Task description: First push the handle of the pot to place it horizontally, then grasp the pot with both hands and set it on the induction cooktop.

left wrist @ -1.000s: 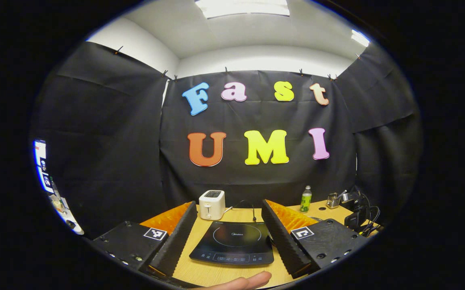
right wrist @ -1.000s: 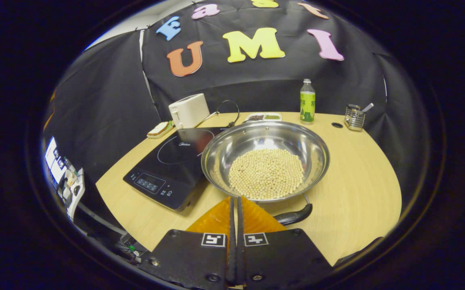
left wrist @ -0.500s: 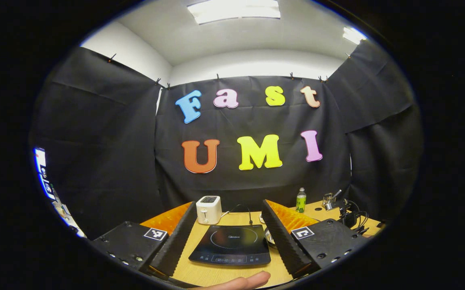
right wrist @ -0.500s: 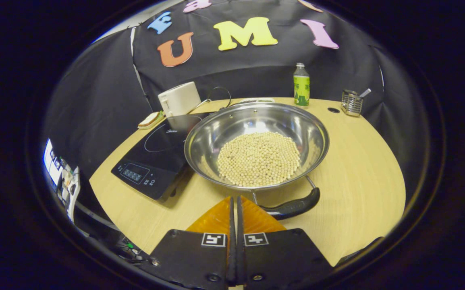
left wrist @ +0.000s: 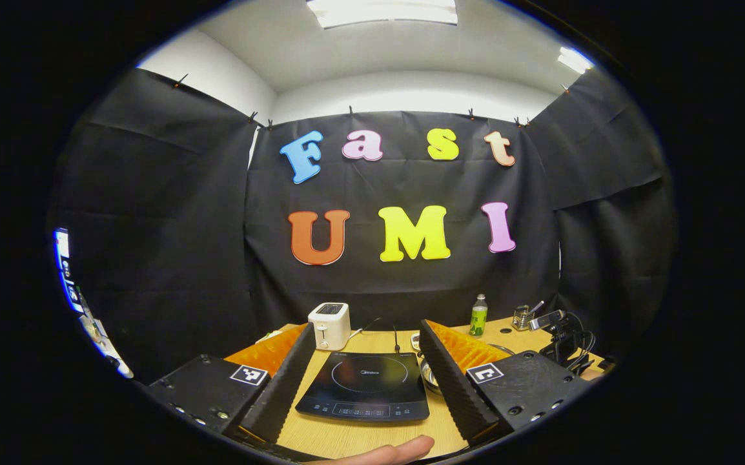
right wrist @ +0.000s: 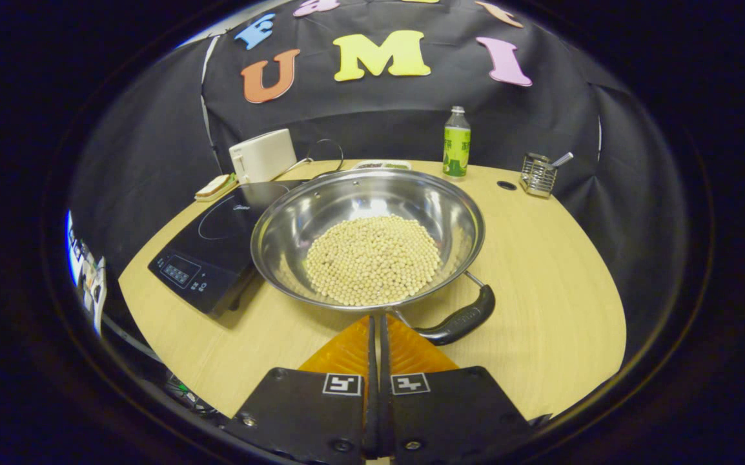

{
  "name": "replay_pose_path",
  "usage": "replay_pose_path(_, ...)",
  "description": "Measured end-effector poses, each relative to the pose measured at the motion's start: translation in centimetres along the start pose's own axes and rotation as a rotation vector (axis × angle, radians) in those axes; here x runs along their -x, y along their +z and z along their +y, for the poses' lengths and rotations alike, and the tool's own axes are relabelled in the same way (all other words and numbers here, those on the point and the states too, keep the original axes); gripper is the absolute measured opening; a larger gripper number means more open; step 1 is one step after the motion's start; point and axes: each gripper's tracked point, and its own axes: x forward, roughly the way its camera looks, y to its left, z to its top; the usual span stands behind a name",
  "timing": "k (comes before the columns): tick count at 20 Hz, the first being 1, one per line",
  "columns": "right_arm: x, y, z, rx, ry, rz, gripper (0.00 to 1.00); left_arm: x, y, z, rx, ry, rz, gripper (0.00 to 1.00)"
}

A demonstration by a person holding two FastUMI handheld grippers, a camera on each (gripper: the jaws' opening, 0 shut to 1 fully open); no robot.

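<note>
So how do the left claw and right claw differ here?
The left claw is open with its fingers spread wide; the right claw is shut with fingers together. The left claw faces the cooktop; the right claw sits near the pot by its handle. Neither holds anything.

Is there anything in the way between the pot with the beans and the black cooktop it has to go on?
Nothing visible blocks it. In the right gripper view the pot sits right beside the induction cooktop, its rim overlapping the cooktop's near edge, and the cooktop's glass top looks bare. The toaster stands behind the cooktop, off the path.
</note>
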Motion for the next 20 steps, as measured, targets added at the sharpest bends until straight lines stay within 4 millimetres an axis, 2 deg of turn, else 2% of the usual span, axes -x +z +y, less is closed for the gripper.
replay_pose_path(2,-0.3,0.3,-1.1,0.031,-0.025,0.0,0.01,0.1,0.5,0.8,0.004,0.029,-0.017,0.96)
replay_pose_path(3,-0.5,0.4,-1.6,0.045,-0.034,-0.001,0.04,0.2,1.2,1.3,-0.005,0.051,-0.043,0.96)
replay_pose_path(5,-0.7,0.7,-2.6,0.049,-0.047,0.003,0.04,0.7,2.2,1.9,-0.002,0.073,-0.086,0.96)
replay_pose_path(8,-0.9,0.9,-3.8,0.036,-0.061,0.012,0.04,1.0,2.5,1.1,0.029,0.038,-0.098,0.96)
replay_pose_path(12,-1.5,1.2,-5.6,0.016,-0.091,0.018,0.04,0.3,1.1,0.7,0.001,0.018,-0.057,0.96)
replay_pose_path(13,-1.6,1.5,-6.1,0.016,-0.095,0.022,0.01,0.2,0.9,0.6,-0.004,0.015,-0.046,0.96)
replay_pose_path(14,-1.6,1.6,-6.4,0.015,-0.099,0.027,0.04,-0.1,0.7,0.5,-0.004,0.007,-0.038,0.96)
replay_pose_path(15,-1.8,1.9,-7.0,0.019,-0.109,0.033,0.01,-0.1,0.5,0.4,0.0,-0.001,-0.034,0.96)
replay_pose_path(20,-2.4,3.1,-9.5,0.009,-0.145,0.038,0.04,0.0,0.0,0.6,0.008,-0.01,-0.024,0.96)
